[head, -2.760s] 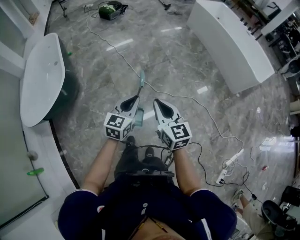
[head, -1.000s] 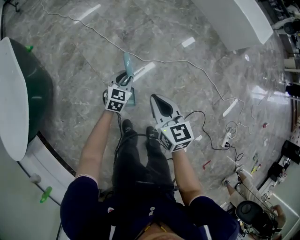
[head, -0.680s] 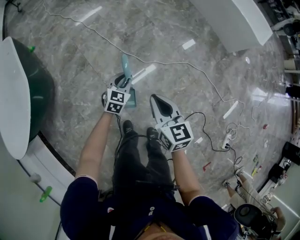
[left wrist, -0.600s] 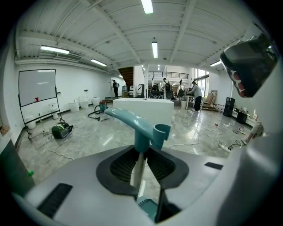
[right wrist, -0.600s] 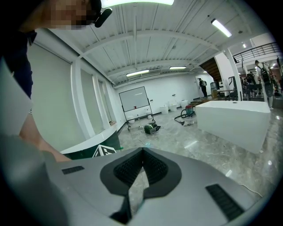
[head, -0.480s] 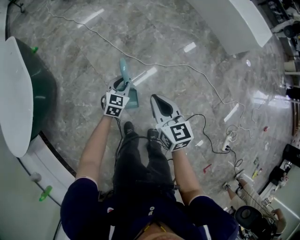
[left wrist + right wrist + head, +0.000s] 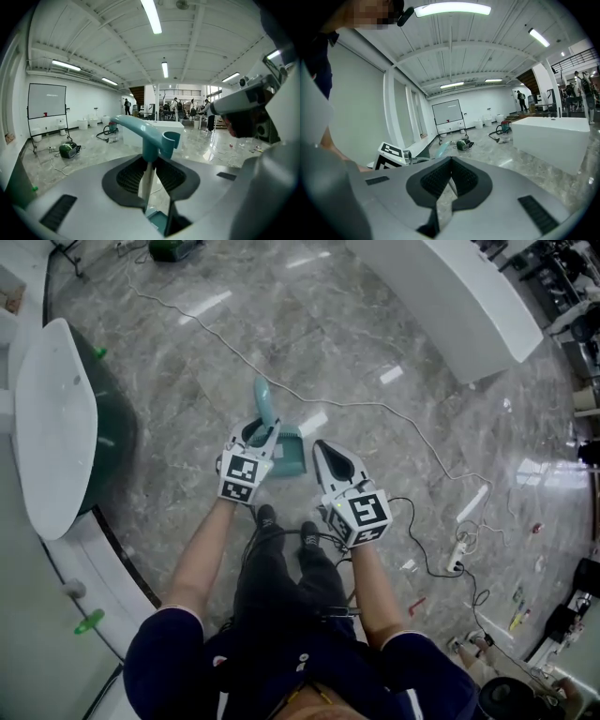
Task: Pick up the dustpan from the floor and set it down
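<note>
Glossy grey marble floor [image 7: 375,334]. Left hand-held gripper [image 7: 262,432] clamps the teal plastic dustpan [image 7: 291,457] by its handle, likely for carrying. Right hand-held gripper [image 7: 323,448] is spare: empty, jaws together.

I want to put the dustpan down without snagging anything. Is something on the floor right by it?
A white cable crosses the floor just beyond the dustpan, which hangs in the left gripper. Nothing else visible lies there.
</note>
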{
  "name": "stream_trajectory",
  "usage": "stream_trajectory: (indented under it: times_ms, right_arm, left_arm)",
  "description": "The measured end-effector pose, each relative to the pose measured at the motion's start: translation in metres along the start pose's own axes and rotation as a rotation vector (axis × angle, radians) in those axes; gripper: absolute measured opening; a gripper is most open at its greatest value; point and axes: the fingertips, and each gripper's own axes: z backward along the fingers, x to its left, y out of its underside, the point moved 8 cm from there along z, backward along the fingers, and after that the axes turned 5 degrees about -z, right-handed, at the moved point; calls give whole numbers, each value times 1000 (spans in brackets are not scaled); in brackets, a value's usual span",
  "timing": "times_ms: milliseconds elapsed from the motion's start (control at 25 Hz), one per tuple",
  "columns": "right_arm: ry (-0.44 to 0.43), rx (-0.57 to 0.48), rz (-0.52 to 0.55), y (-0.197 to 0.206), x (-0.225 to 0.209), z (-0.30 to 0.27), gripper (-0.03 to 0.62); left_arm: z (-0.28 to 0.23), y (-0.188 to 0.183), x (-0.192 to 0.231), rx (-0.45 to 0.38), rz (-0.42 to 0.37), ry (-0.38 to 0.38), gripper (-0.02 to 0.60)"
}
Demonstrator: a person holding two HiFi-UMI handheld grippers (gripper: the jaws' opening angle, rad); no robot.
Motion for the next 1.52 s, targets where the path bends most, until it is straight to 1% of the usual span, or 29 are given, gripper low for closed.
stream_trajectory:
  times_ms: [320, 640, 760, 920, 1120, 1520]
  right_arm:
    - [-6, -83, 36, -49, 1, 37, 6]
    - [-31, -148, 66, -82, 5, 76, 6]
    - [-45, -171, 86, -94, 5, 89, 6]
    - [-80, -196, 109, -106, 14, 98, 6]
    - [-111, -209, 128, -112, 28, 102, 6]
    - [-117, -204, 118, -110, 30, 103, 6]
  left_arm:
    - [46, -91, -24, -77, 11, -24, 97]
    - [87, -159, -54, -138, 7, -58, 97]
    - [101, -178, -66, -158, -4, -66, 97]
    - [117, -194, -75, -182, -11, -81, 97]
    - [136, -203, -80, -202, -6, -106, 97]
    - [141, -201, -79, -212, 12, -133, 97]
